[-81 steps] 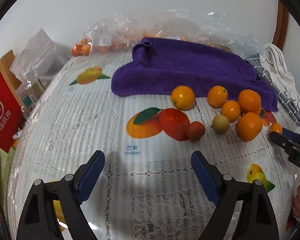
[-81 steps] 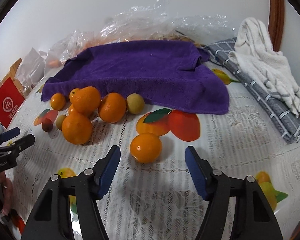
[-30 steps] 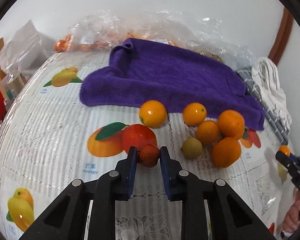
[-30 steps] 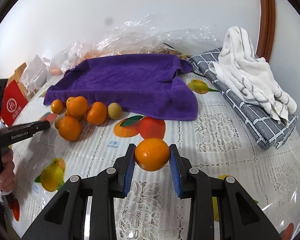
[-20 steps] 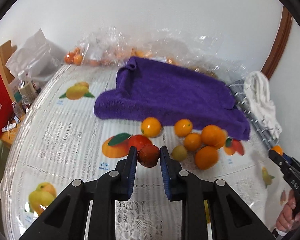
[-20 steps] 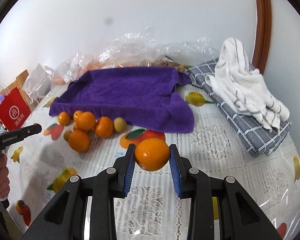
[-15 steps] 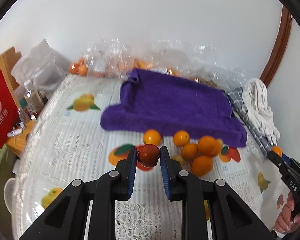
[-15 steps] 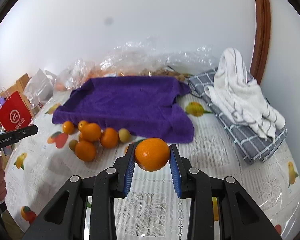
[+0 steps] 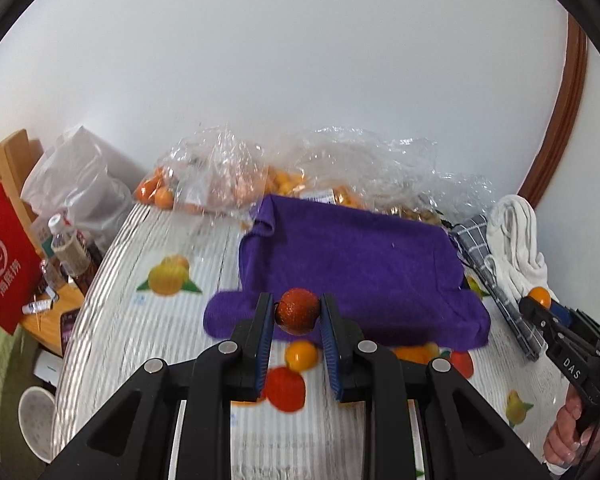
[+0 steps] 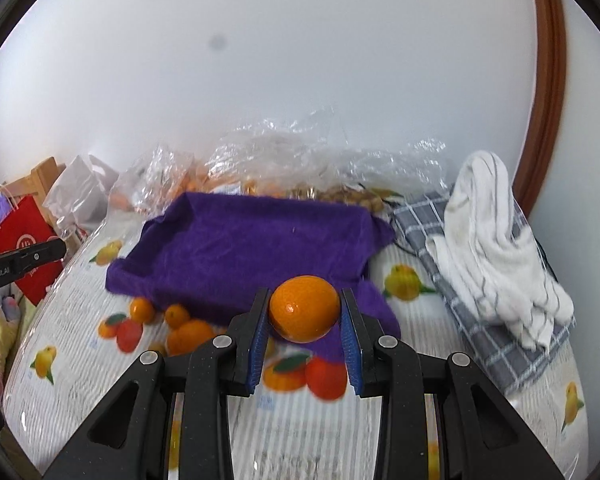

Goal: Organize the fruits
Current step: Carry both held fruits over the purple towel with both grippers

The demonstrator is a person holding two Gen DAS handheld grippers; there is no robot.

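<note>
My left gripper (image 9: 297,316) is shut on a small red fruit (image 9: 298,310) and holds it in the air over the near edge of the purple towel (image 9: 360,272). My right gripper (image 10: 305,312) is shut on an orange (image 10: 304,308) and holds it above the towel's (image 10: 256,252) near edge. Several loose oranges (image 10: 188,332) lie on the tablecloth in front of the towel; one orange (image 9: 301,355) shows between my left fingers. The right gripper with its orange also shows at the right edge of the left wrist view (image 9: 540,300).
Clear plastic bags with fruit (image 9: 228,184) lie behind the towel against the wall. A grey checked cloth with a white towel (image 10: 496,256) lies at the right. A red bag (image 9: 0,256), bottles (image 9: 70,250) and a cup (image 9: 36,420) stand off the table's left edge.
Both grippers have risen and moved forward toward the purple towel, each still holding its fruit. The loose oranges now sit lower in both views.
</note>
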